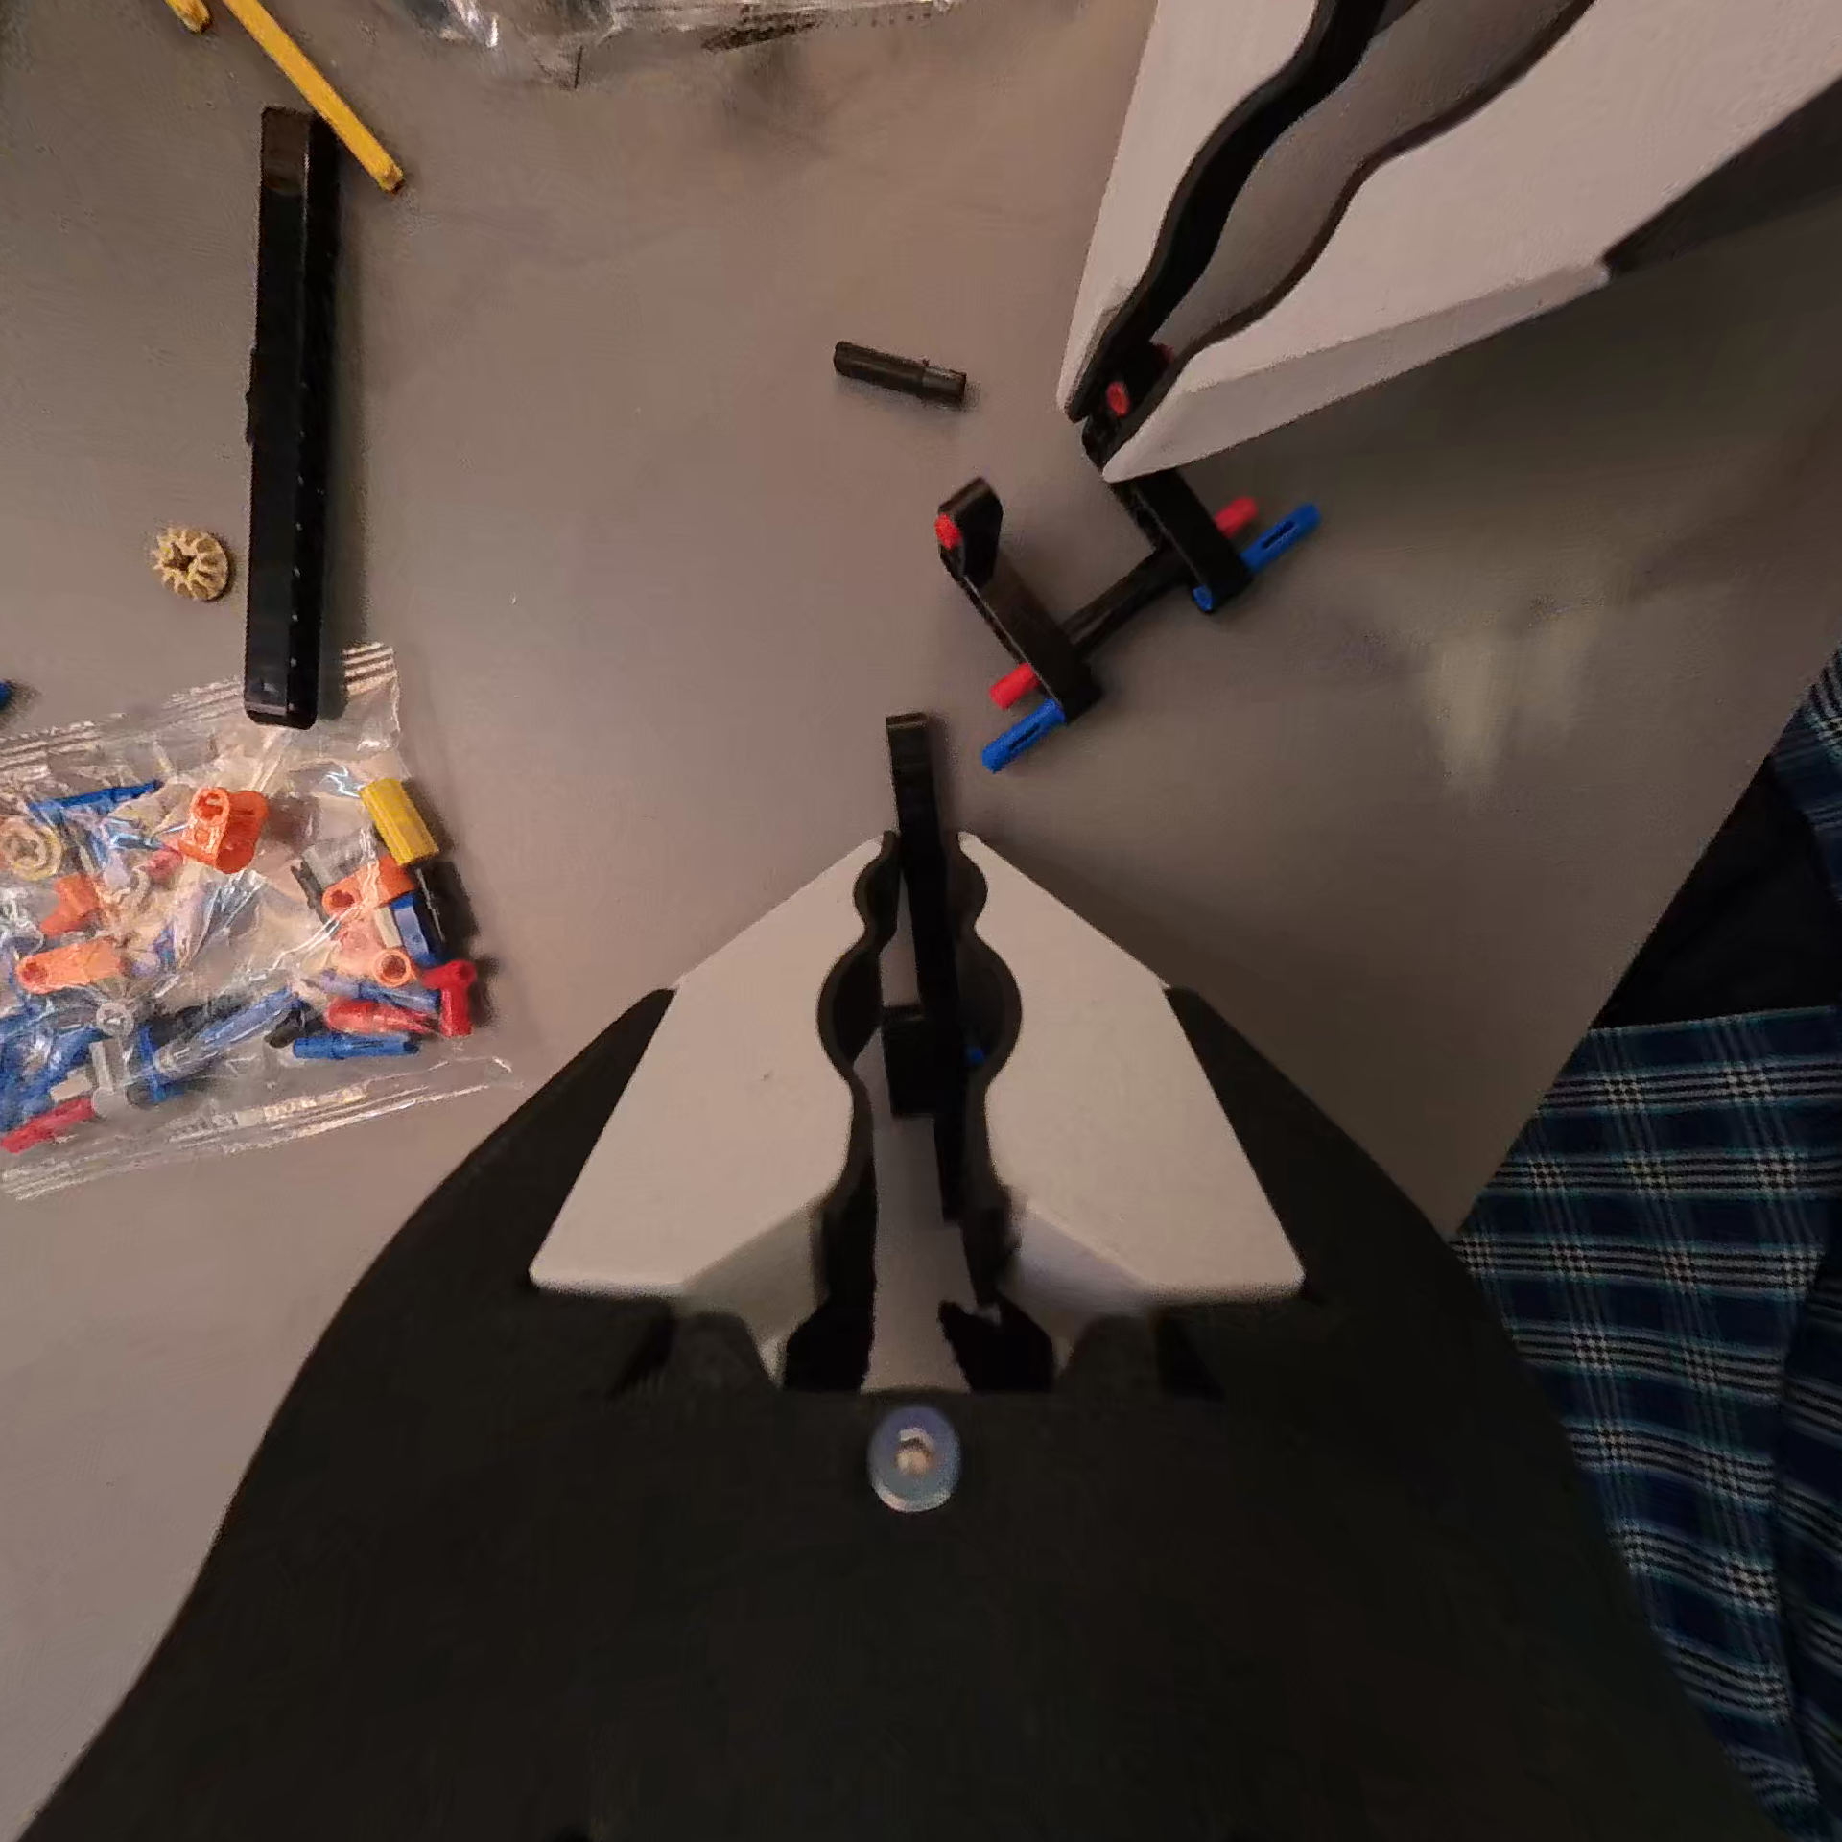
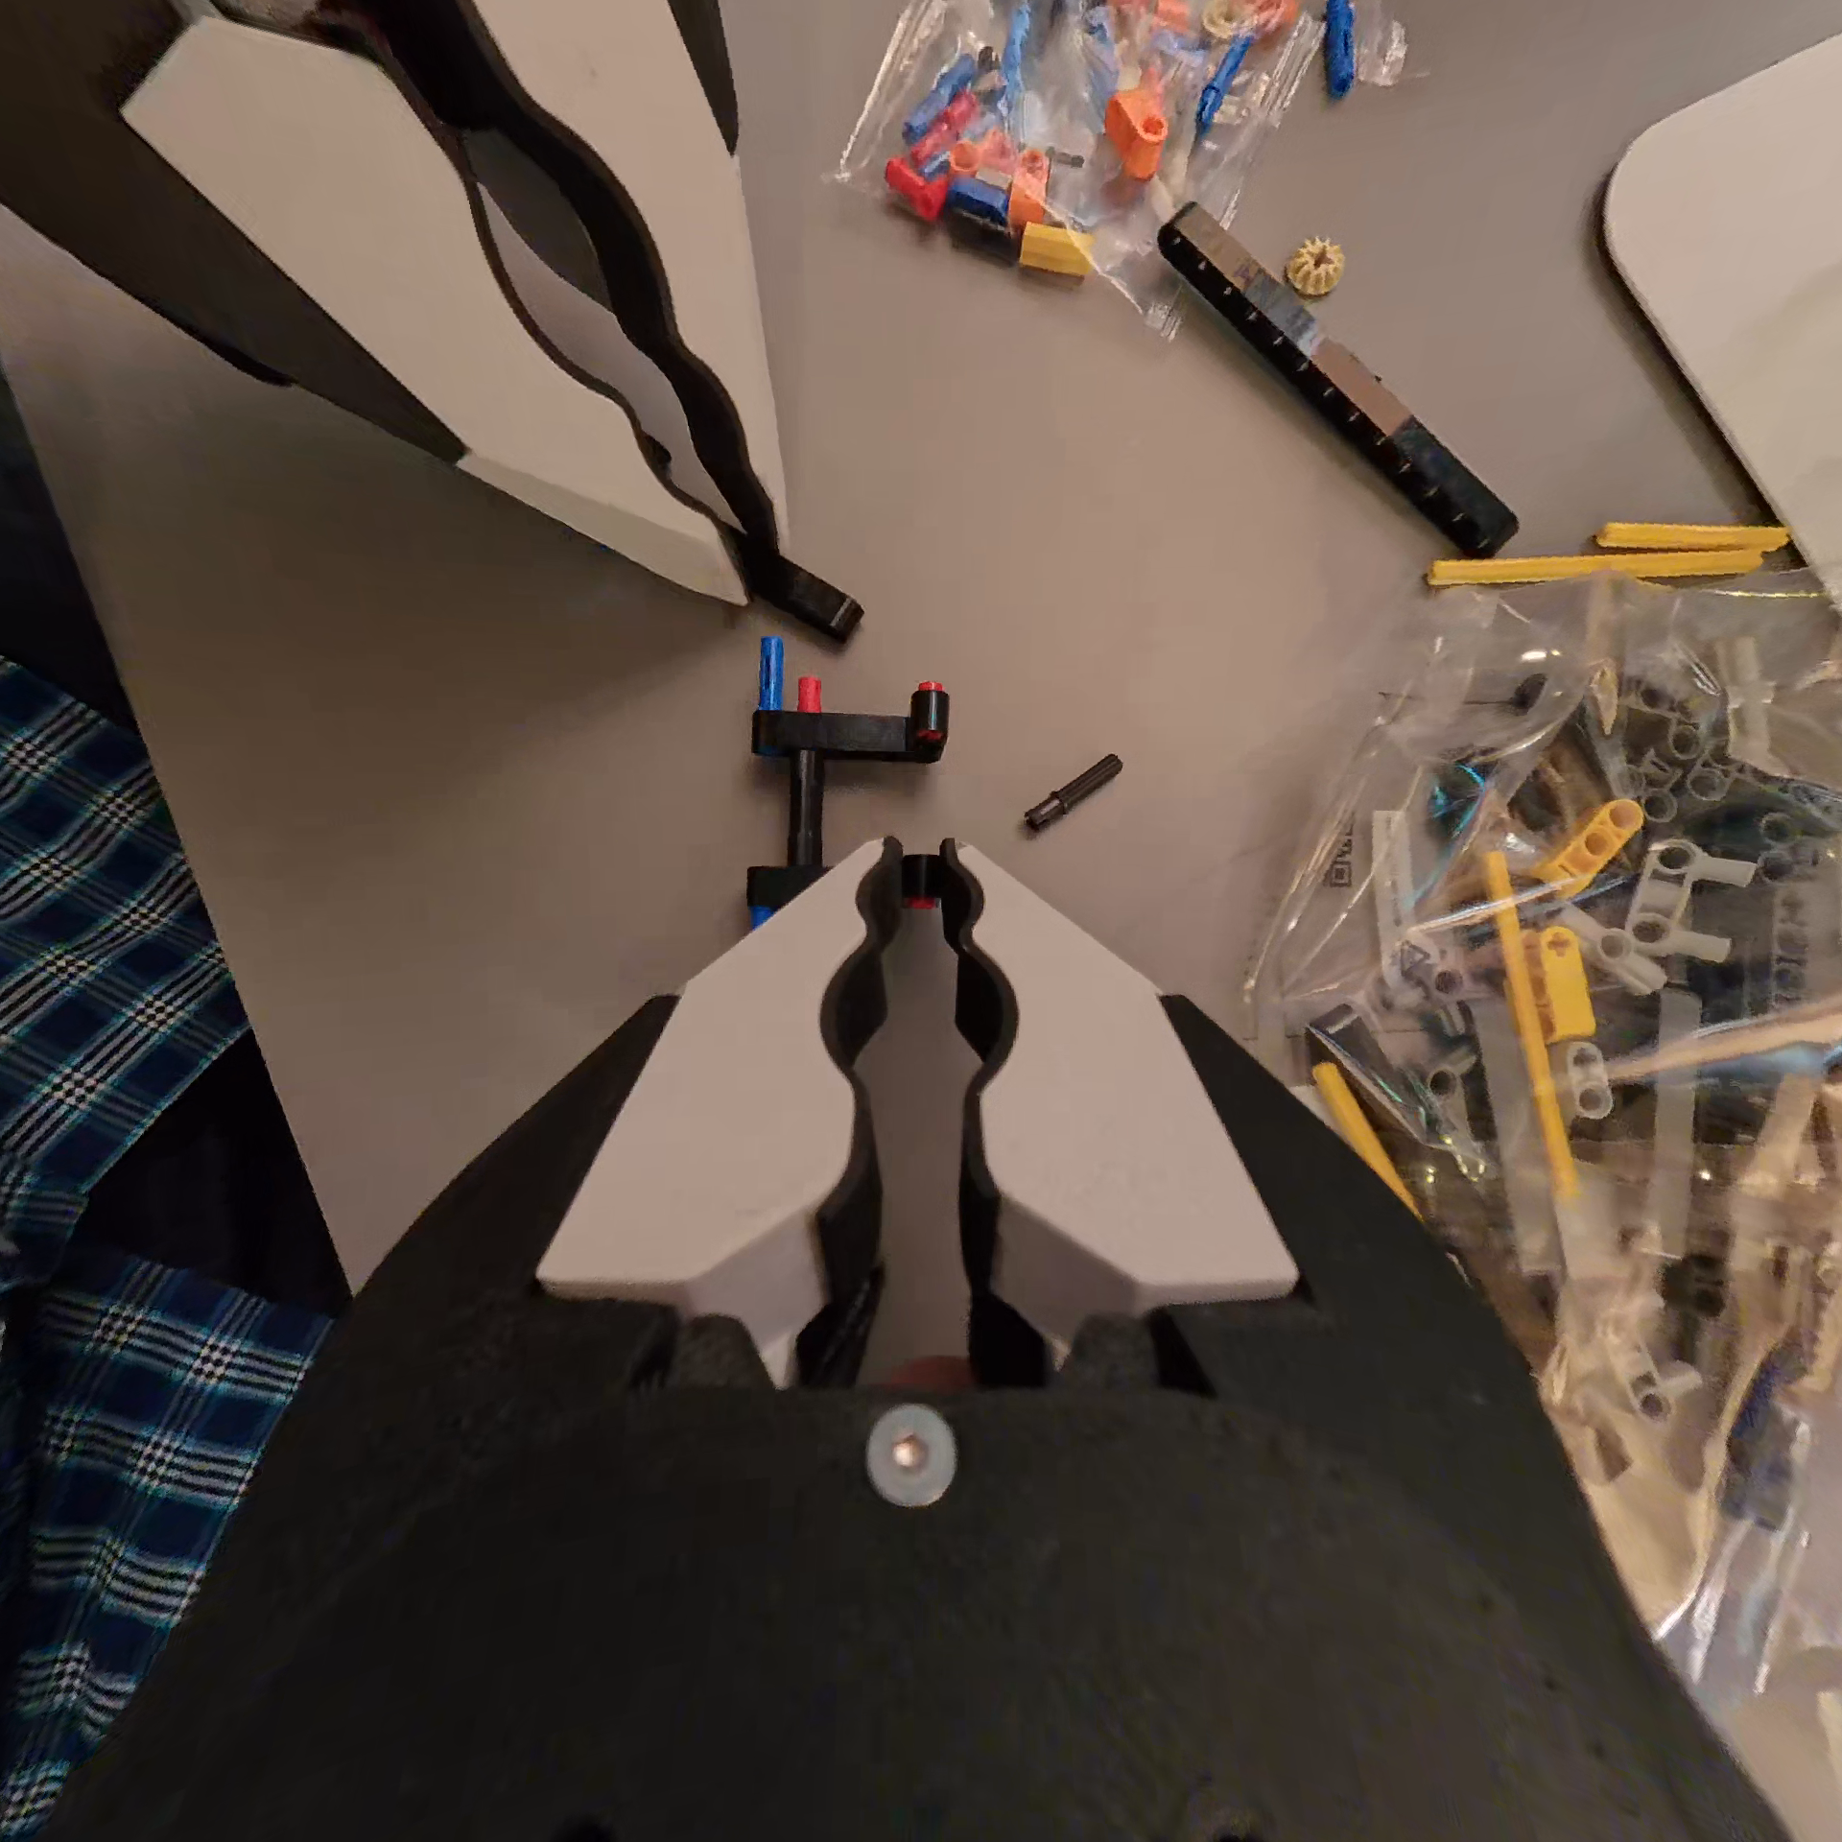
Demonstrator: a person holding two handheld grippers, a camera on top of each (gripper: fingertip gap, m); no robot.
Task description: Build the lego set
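A small black assembly (image 1: pixel 1081 608) lies on the grey table: two short black beams joined by a black axle, with red and blue pins sticking out. It also shows in the right wrist view (image 2: pixel 847 733). My right gripper (image 2: pixel 917 847) is shut on the end of the assembly's near beam; in the left wrist view it (image 1: pixel 1121 424) comes in from the upper right. My left gripper (image 1: pixel 922 842) is shut on a thin black beam (image 1: pixel 912 777) whose tip points at the assembly, a short gap away. The right wrist view shows the left gripper (image 2: pixel 763 573) and that beam (image 2: pixel 822 606) too.
A loose black pin (image 1: pixel 897 372) lies beside the assembly. A long black beam (image 1: pixel 289 419), a tan gear (image 1: pixel 191 563), yellow axles (image 1: pixel 309 90) and a bag of coloured small parts (image 1: pixel 219 937) lie to the left. A large parts bag (image 2: pixel 1545 997) fills the right. A plaid sleeve (image 1: pixel 1694 1296) is near. Some 7 centimeters of space lies between my two pairs of fingers.
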